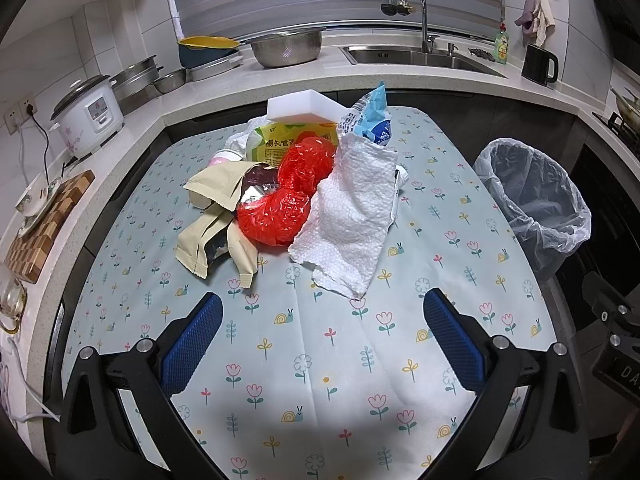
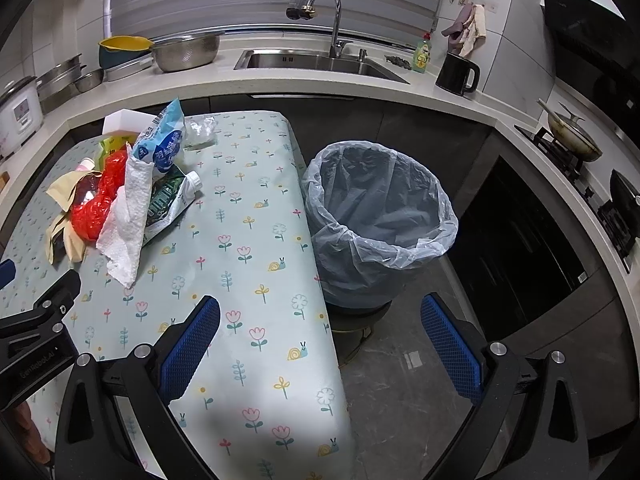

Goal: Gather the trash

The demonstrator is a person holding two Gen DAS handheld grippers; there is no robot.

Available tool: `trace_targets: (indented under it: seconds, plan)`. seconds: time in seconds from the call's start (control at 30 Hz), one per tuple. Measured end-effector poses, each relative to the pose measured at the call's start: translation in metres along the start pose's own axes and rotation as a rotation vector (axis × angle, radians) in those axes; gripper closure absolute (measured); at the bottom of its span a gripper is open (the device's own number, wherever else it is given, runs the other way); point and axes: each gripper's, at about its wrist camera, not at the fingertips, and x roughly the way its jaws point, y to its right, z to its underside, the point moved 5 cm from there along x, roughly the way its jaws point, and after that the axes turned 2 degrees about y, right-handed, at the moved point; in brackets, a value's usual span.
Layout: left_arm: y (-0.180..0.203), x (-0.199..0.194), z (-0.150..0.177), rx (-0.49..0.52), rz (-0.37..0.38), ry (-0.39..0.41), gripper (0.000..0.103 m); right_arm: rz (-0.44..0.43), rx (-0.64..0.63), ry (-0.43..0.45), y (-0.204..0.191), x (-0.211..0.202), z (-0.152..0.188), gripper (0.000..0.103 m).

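Note:
A trash pile lies on the flowered tablecloth [image 1: 320, 360]: a white paper towel [image 1: 352, 216], a crumpled red plastic bag [image 1: 288, 192], beige paper wrappers [image 1: 216, 216], a blue-white packet [image 1: 374, 118], a yellow-green packet [image 1: 280, 144] and a white sponge block [image 1: 304, 108]. The right wrist view shows the same pile, with the paper towel [image 2: 124, 220], the red bag [image 2: 100, 196] and a green carton [image 2: 172, 196]. A lined bin [image 2: 376, 216] stands beside the table's right edge, also in the left wrist view [image 1: 532, 196]. My left gripper [image 1: 320, 320] is open and empty in front of the pile. My right gripper [image 2: 320, 320] is open and empty over the table edge, before the bin.
A kitchen counter runs behind with a sink [image 1: 420, 56], a steel bowl [image 1: 286, 48], a rice cooker [image 1: 88, 116], a cutting board [image 1: 44, 224] and a black kettle [image 1: 538, 64]. A stove with a pan [image 2: 572, 136] is at the right. The floor [image 2: 400, 380] lies right of the table.

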Motion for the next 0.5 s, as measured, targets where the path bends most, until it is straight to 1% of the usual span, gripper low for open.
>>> trace_targets:
  seconds: [0.5]
  plan:
    - [0.0036,-0.0009,0.0019,0.007,0.002,-0.001,0.007,0.002,-0.002,-0.001,-0.0001,0.001,-0.0001,0.007]
